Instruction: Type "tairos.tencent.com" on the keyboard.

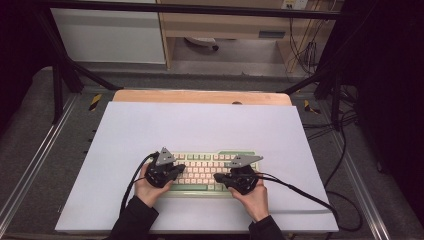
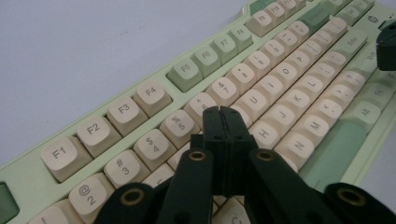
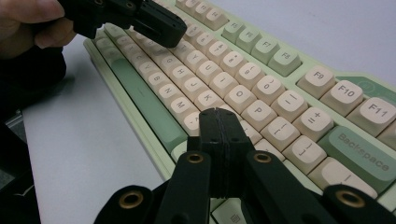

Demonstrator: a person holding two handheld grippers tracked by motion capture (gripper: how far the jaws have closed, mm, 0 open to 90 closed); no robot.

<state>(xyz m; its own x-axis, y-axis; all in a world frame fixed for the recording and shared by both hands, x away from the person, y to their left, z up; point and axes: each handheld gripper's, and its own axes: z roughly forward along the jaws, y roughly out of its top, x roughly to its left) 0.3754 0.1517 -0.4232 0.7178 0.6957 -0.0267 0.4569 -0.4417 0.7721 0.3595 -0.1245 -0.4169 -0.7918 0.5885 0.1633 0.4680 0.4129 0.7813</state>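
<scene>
Near the front edge of the white tabletop (image 1: pixel 200 130) lies one pale green keyboard (image 1: pixel 210 172) with cream keys, its long axis running left to right, its function row toward the far edge. Two grippers hover over it: the left gripper (image 2: pixel 223 119) above its left half, the right gripper (image 3: pixel 221 122) above its right half, each with jaws pressed together, holding nothing.

The keyboard (image 1: pixel 210 172) sits on the tabletop (image 1: pixel 200 130), toward the near edge. Left gripper (image 1: pixel 181 169) is over its left end, right gripper (image 1: pixel 218 177) over the right.
</scene>
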